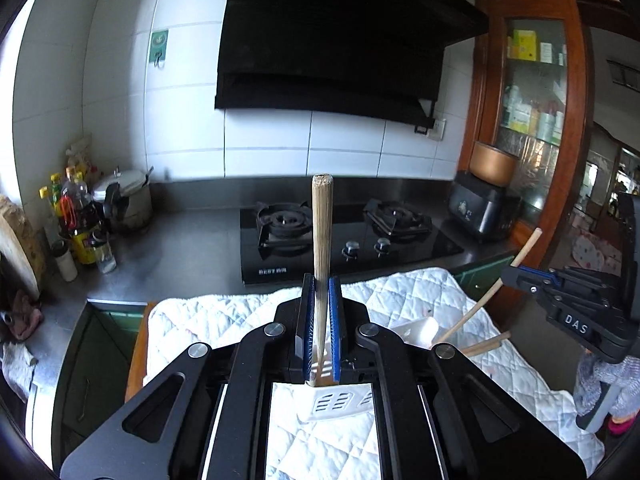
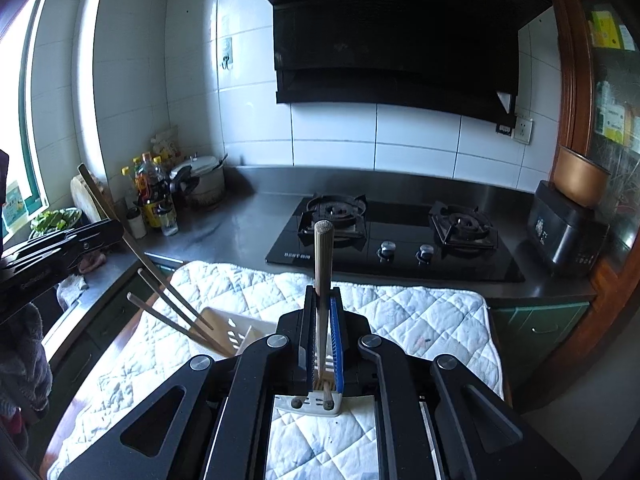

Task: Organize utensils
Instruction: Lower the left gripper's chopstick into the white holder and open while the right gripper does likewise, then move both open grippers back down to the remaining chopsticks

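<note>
Right now I have both grippers clamped on chopsticks above the quilted white cloth [image 1: 248, 316] that covers the tabletop in front of the gas stove [image 1: 344, 236]. My left gripper [image 1: 321, 320] is closed on a pale bamboo chopstick [image 1: 322, 240], which stands up between the blue pads with its blunt end toward the range hood [image 1: 332, 40]. My right gripper [image 2: 321, 332] is likewise closed on a darker chopstick [image 2: 323, 256], upright between its pads.

A white slotted utensil holder [image 2: 236, 336] sits on the cloth, below and between the two grippers. From the right wrist I see two more chopsticks [image 2: 168, 312] leaning out of it to the left, their lower ends inside it. The lower end of the bamboo chopstick in my left gripper is down at the holder's white slotted wall in the left wrist view; I cannot tell whether it is inside.

Behind the stove, a black rice cooker [image 1: 480, 208] stands at the right, and bottles [image 1: 80, 224] crowd the left corner beside a pot [image 1: 128, 196].
</note>
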A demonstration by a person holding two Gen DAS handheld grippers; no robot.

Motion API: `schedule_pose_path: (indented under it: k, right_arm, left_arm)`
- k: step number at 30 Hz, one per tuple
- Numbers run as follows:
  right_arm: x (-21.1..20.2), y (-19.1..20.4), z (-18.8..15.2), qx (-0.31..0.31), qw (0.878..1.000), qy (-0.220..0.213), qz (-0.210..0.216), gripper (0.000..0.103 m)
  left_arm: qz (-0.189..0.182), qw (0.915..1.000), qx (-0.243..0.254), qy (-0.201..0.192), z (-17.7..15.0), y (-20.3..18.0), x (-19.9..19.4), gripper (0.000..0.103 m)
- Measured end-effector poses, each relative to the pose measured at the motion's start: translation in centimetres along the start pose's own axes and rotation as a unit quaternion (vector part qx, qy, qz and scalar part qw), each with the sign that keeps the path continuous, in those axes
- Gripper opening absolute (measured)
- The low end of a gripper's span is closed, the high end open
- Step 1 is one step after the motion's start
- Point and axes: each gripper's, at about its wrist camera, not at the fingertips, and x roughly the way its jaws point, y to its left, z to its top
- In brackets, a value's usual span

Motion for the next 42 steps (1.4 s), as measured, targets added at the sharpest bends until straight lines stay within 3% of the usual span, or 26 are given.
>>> schedule_pose_path:
  k: [5,14,19,21,23,25,31,42]
  right_arm:
    - [1.7,0.0,-1.2,0.001,1.000,0.025,0.002,0.007]
    - [2.6,0.1,-2.2,0.005,0.999,0.037,0.004,0.009]
    - [0.8,0.0,-2.4,0.009,1.000,0.022,0.002,0.027]
    - [-0.5,0.1,-2.7,0.009,1.000,0.011,0.002,0.030]
    - [-2.0,0.2,-3.2,0.008,1.000,0.002,0.003,0.034]
    - [-3.5,0.3,-4.0,0.008,1.000,-0.006,0.005,0.037]
    - [-6.9,1.5,-8.4,-0.001,1.000,-0.002,0.019,0.043]
    - [-7.9,5.9,-20.5,-0.030,0.997,0.064,0.035,0.043]
  left_arm:
    - [-0.007,0.9994,-0.010,0.031,-1.4,1.1,2.0,0.006]
    - [-0.012,0.9986,-0.016,0.048,-2.5,1.6,2.9,0.009]
    - [-0.013,0.9991,-0.021,0.035,-2.3,1.7,1.2,0.010]
    - [-0.012,0.9993,-0.023,0.027,-2.5,1.8,-0.1,0.016]
    - [-0.010,0.9995,-0.024,0.018,-2.9,1.7,-1.6,0.036]
    - [-0.009,0.9997,-0.019,0.015,-3.6,1.4,-2.9,0.036]
    - [-0.005,0.9995,-0.013,0.027,-7.7,0.6,-6.3,0.053]
    - [-0.005,0.9960,-0.024,0.086,-18.4,-0.2,-8.4,0.053]
